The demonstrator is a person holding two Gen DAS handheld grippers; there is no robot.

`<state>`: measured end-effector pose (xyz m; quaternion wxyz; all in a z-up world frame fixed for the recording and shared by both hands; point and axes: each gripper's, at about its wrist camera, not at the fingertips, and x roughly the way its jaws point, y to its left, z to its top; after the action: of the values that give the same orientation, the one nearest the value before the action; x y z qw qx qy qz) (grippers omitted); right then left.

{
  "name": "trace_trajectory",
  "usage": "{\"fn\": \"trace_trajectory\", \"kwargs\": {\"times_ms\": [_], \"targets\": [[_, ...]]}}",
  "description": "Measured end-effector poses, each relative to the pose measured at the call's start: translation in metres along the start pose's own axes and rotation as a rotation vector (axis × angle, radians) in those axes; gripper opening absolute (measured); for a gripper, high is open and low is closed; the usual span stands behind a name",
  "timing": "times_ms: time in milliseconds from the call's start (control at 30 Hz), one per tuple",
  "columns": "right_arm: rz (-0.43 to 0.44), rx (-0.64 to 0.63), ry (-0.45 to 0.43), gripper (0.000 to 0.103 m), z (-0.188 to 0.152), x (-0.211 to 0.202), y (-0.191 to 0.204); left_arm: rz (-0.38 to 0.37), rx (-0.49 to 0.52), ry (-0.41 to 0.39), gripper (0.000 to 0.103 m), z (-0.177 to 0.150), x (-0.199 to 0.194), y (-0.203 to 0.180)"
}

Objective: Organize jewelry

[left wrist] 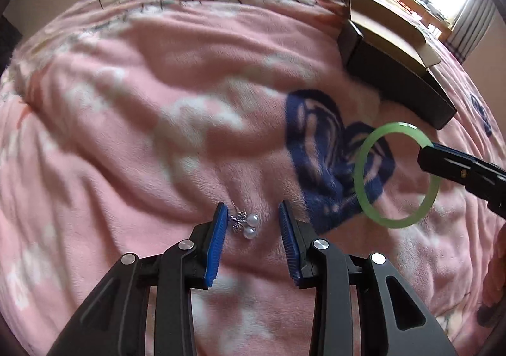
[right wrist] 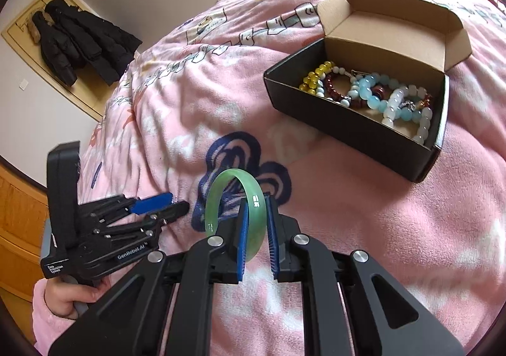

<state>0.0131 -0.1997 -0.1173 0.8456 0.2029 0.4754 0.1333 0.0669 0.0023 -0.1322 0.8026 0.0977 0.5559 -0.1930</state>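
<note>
Left wrist view: the left tool [left wrist: 253,217] hangs low over a pink blanket [left wrist: 126,122] spread on a bed, its blue-padded fingers [left wrist: 218,242] spread apart. Between them, lying on the fleece and closer to the left finger, is a pair of pearl earrings [left wrist: 248,224] on thin silver fittings. Beyond and to the right of the earrings, a green bangle [left wrist: 363,179] stands on edge in the air, pinched at its upper right rim by the right tool [left wrist: 427,155]. Farther off in the same direction sits a black cardboard box [left wrist: 395,71] with its lid open.

Right wrist view: the right tool's pads are pressed onto the bangle's band, the ring rising upright between them and clear of the blanket. The box lies ahead and to the right of the bangle, well apart from it, already holding beaded bracelets [right wrist: 373,93] in yellow, red, blue and white. The left tool appears to the bangle's left, low over the bed.

The bangle looks rigid, smooth and probably brittle, so a firm grip across the band suits it, and it should be lowered, not dropped. The earrings are tiny, light and likely to sink into the pile; closing on the pearls themselves seems the surest hold.
</note>
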Motion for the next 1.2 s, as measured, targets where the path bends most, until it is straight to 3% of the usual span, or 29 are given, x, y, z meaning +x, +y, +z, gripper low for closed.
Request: {"fn": "trace_trajectory", "kwargs": {"times_ms": [167,333,533,833,1200], "targets": [[0.002,0.006,-0.008,0.012,0.0,-0.003,-0.003,-0.022,-0.047,-0.003,0.035,0.0,0.006,0.009],[0.006,0.001,-0.01,0.012,-0.001,-0.004,0.0,0.007,-0.047,-0.001,0.021,0.0,0.009,0.005],[0.004,-0.004,-0.016,0.013,0.0,-0.009,0.003,0.018,-0.07,-0.031,0.02,-0.001,-0.001,0.009],[-0.008,-0.036,-0.031,0.013,-0.004,-0.034,0.012,0.071,-0.106,-0.16,0.02,-0.001,-0.051,0.005],[-0.063,-0.031,-0.035,0.013,-0.029,-0.067,0.015,0.062,-0.054,-0.194,0.02,0.009,-0.058,-0.017]]}}
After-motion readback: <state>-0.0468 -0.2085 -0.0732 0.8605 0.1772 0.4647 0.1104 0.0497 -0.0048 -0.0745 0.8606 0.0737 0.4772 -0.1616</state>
